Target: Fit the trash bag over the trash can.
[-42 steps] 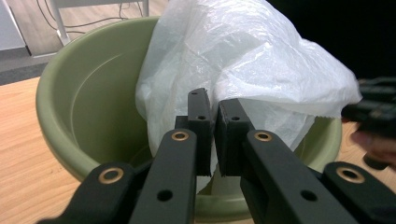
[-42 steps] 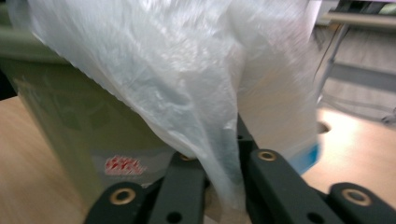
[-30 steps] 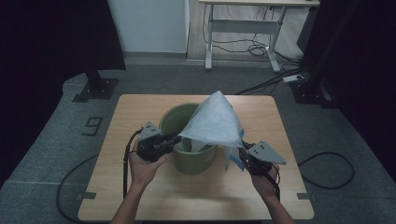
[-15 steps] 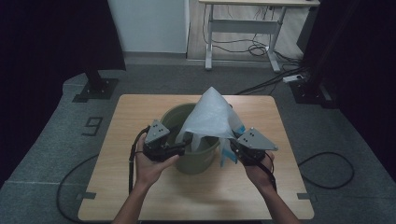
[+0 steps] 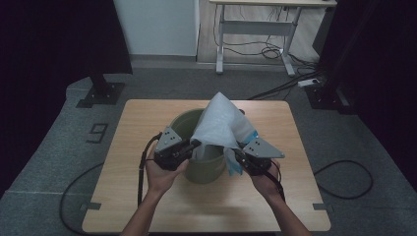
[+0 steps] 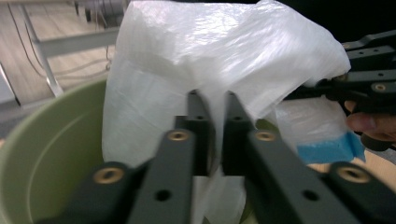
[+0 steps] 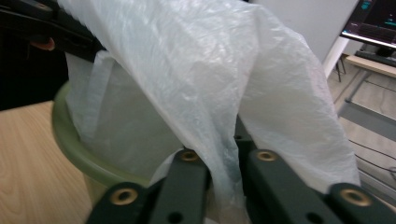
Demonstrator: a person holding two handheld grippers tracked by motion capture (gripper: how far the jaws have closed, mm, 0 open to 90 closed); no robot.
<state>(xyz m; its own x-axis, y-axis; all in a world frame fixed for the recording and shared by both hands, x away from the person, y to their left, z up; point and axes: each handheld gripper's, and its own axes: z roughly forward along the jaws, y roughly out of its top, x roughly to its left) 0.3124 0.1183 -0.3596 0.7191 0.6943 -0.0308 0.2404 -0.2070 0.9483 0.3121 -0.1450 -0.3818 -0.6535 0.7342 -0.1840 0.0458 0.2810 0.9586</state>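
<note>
I have the left gripper [image 5: 193, 146] clamped on the near edge of the white plastic bag [image 5: 221, 123], its jaws having just closed on the film. My right gripper [image 5: 239, 156] pinches the bag's other edge, its jaws having just eased a little. The bag tents up above the green bucket [image 5: 204, 167], which stands mid-table [image 5: 137, 128].

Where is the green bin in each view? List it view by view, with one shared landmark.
High view: the green bin stands mid-table between the two hands, under the white bag.
Left gripper view: its rim and inner wall curve at lower left.
Right gripper view: its rim arcs at lower left, beside the table.
Shared landmark: the white bag draped over the bin.
</note>
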